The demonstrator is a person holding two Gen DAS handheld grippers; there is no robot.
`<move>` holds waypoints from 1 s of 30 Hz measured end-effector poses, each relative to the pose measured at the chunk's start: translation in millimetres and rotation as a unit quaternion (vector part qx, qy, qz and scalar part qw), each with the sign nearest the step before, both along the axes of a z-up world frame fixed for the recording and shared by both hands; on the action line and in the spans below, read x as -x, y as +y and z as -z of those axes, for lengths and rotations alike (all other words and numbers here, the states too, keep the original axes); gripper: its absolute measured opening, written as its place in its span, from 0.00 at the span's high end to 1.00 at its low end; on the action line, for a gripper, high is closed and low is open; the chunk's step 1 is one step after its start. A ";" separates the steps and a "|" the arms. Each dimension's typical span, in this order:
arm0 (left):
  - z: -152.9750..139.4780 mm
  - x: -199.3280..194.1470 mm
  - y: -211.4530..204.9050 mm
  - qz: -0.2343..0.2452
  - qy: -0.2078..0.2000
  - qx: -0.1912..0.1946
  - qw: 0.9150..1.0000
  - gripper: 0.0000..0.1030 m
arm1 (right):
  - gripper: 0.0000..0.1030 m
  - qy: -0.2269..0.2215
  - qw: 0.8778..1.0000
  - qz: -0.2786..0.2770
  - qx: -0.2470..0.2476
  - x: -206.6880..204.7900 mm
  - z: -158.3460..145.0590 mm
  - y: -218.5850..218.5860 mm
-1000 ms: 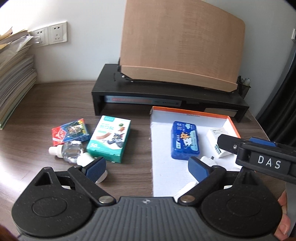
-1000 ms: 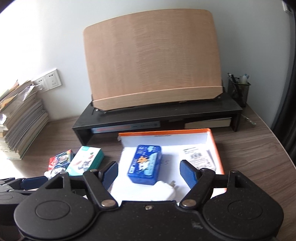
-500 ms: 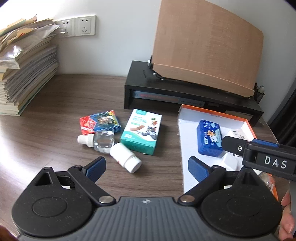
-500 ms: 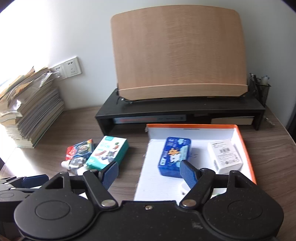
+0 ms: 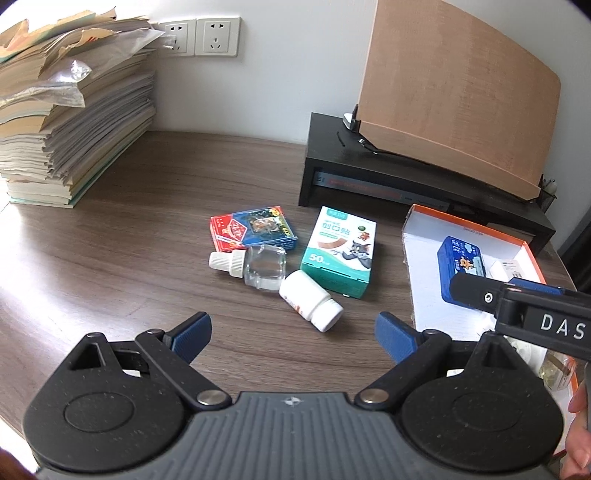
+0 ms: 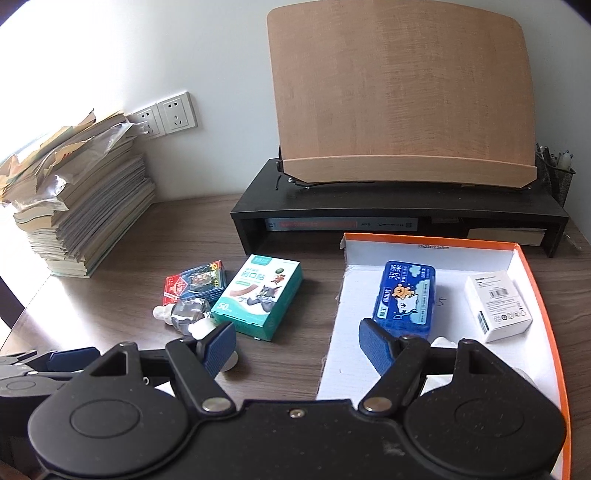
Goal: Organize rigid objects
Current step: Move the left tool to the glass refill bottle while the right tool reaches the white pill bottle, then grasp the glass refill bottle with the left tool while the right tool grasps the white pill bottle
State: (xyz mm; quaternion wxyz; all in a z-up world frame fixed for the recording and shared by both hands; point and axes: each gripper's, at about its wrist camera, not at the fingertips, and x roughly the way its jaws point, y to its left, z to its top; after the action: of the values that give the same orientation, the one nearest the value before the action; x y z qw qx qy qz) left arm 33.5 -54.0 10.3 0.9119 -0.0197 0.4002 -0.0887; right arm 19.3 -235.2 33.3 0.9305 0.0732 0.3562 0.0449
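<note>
Clutter lies ahead of both grippers on the wooden desk (image 5: 110, 258). The left gripper (image 5: 293, 332) has its 2 blue pads wide apart with nothing between them; just ahead of it lies a white pill bottle (image 5: 312, 299) on its side, touching a clear dropper bottle (image 5: 255, 266) to its left. Beyond these sit a card pack (image 5: 253, 230) and a green plaster box (image 5: 340, 251), the box close beside the pill bottle.

The right gripper (image 6: 297, 345) is also spread open and empty. Its left pad (image 6: 220, 347) covers part of the pill bottle in its own view, its right pad (image 6: 376, 345) overlaps the near edge of the orange tray (image 6: 543, 295). Inside the tray, ahead and right of this gripper, lie a blue floss case (image 6: 404, 295) and a white carton (image 6: 496, 304), apart from each other. More white items sit at the tray's near end, mostly hidden behind the gripper.

Farther ahead a black riser (image 6: 399, 205) carries a tilted wooden board (image 6: 399, 92), with a mesh pen cup (image 6: 559, 177) at its right end. Far left of both tools stands a stack of papers (image 5: 66, 122) below 2 wall sockets (image 5: 199, 35).
</note>
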 end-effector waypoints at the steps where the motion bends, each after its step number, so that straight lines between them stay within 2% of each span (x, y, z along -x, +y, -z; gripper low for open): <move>1: 0.0 -0.9 0.9 -0.001 0.000 0.000 1.000 0.05 | 0.16 0.000 1.000 -0.001 0.000 -0.7 0.1 1.3; 9: 5.0 -13.8 11.4 -0.017 0.001 -0.001 1.000 0.05 | 0.16 0.003 1.000 -0.004 0.006 -4.6 2.2 6.0; 18: 28.4 -59.8 22.0 -0.041 0.016 -0.021 0.999 0.05 | 0.16 0.013 1.000 0.003 0.007 -8.1 10.1 0.4; 27: 47.7 -97.5 15.8 -0.022 0.020 -0.026 0.999 0.05 | 0.16 0.032 0.999 0.002 0.006 -17.6 24.3 3.5; 30: 55.6 -106.4 15.9 -0.020 0.021 -0.029 0.999 0.09 | 0.16 0.035 0.999 -0.002 0.005 -21.0 27.4 5.9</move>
State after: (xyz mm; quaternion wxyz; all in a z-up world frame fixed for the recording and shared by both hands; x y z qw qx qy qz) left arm 139.9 -38.1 -45.3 0.9051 -0.0033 0.4211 -0.0582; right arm 40.3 -229.3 5.9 0.9179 0.0694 0.3885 0.0422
